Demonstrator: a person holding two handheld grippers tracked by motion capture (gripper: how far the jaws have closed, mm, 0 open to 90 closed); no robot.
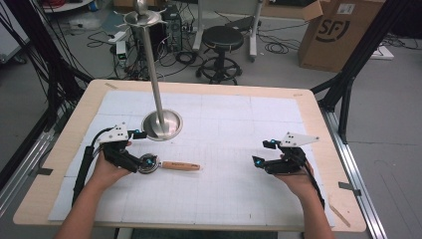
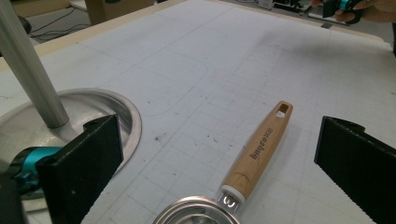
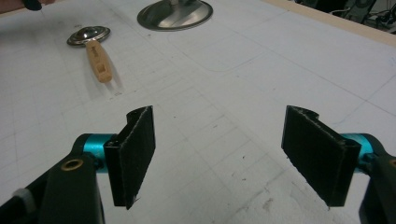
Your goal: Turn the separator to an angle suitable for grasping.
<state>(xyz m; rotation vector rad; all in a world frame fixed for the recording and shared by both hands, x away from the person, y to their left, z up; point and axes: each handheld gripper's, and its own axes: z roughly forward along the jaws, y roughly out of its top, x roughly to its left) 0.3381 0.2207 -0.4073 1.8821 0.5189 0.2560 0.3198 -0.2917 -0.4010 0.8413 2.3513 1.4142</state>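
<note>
Counter [image 1: 318, 149]: pale wood edge, top covered by a white gridded mat [image 1: 224, 124], faintly scuffed and pencil-marked.

Strainer [image 1: 169, 165] lies flat on the mat at near left. Round shallow metal bowl, shiny, with a turned light-wood handle [image 2: 259, 147] that tapers, carries dark printed lettering and has a small hang-hole at the far end. A white collar joins wood to metal. Nothing can be made out inside the bowl.

Left tool [image 1: 141, 149]: jaws spread wide, black pads with a coarse matte face. It sits just over the bowl end of the strainer, which lies between the jaws, the pads clear of it.

Right tool [image 1: 263, 153]: jaws spread, nothing between them, pads ribbed at the back, teal fittings behind. Well apart from the strainer, at near right.

Stand [image 1: 161, 124]: polished metal dished base, round, with a slim brushed pole rising to a flared top. Base just beyond the left tool.
</note>
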